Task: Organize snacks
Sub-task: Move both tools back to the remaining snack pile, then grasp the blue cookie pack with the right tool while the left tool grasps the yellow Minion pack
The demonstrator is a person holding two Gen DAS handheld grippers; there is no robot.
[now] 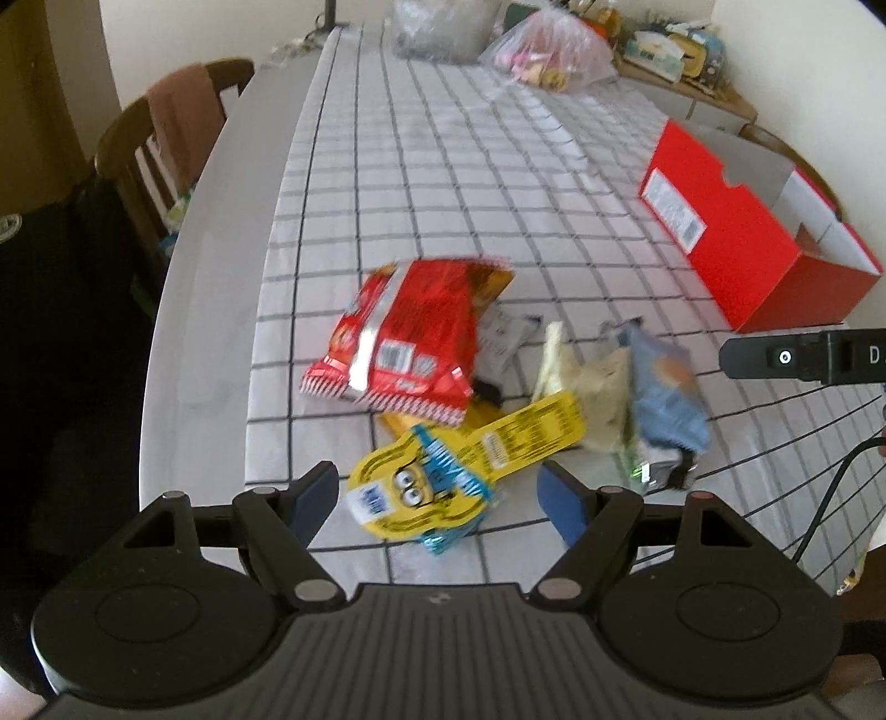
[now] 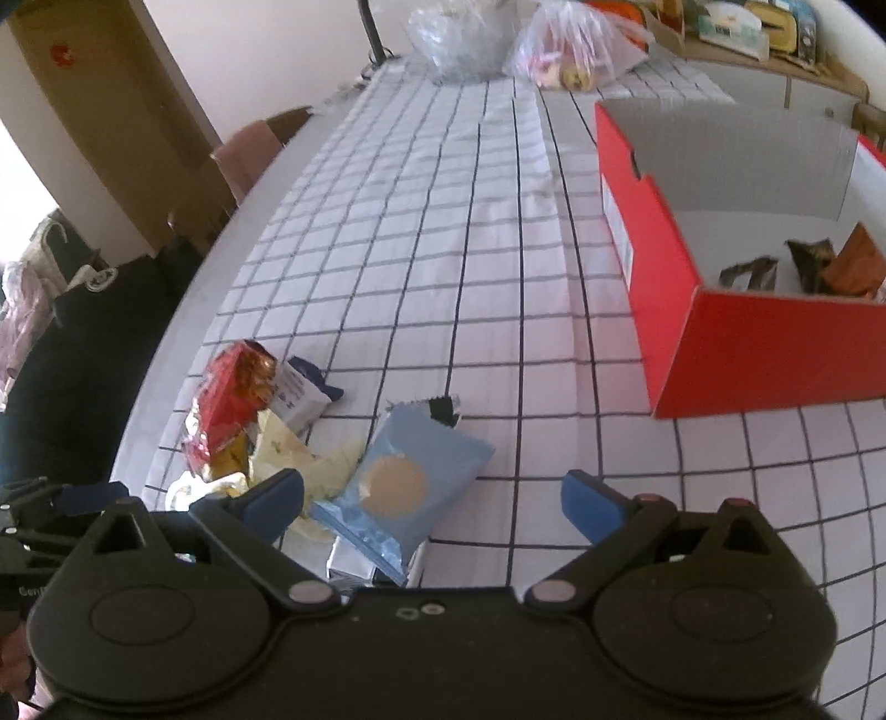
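Note:
A heap of snacks lies on the checked tablecloth. In the left wrist view my left gripper point(image 1: 440, 493) is open, hovering just above a yellow cartoon-face packet point(image 1: 443, 476) that shows between its blue pads. Behind it lie a red foil bag point(image 1: 410, 332), a pale packet point(image 1: 598, 393) and a light blue packet point(image 1: 664, 393). My right gripper point(image 2: 434, 501) is open too, held over the light blue packet point(image 2: 404, 487); the red foil bag point(image 2: 232, 399) sits further left. The red box point(image 2: 747, 343) stands open at the right with several dark and orange packets point(image 2: 819, 271) inside.
Two clear plastic bags point(image 1: 498, 39) sit at the table's far end. A wooden chair point(image 1: 160, 144) with a cloth over it stands at the left edge. A cluttered shelf point(image 2: 747, 27) runs along the far right wall. The other gripper's body point(image 1: 803, 354) juts in from the right.

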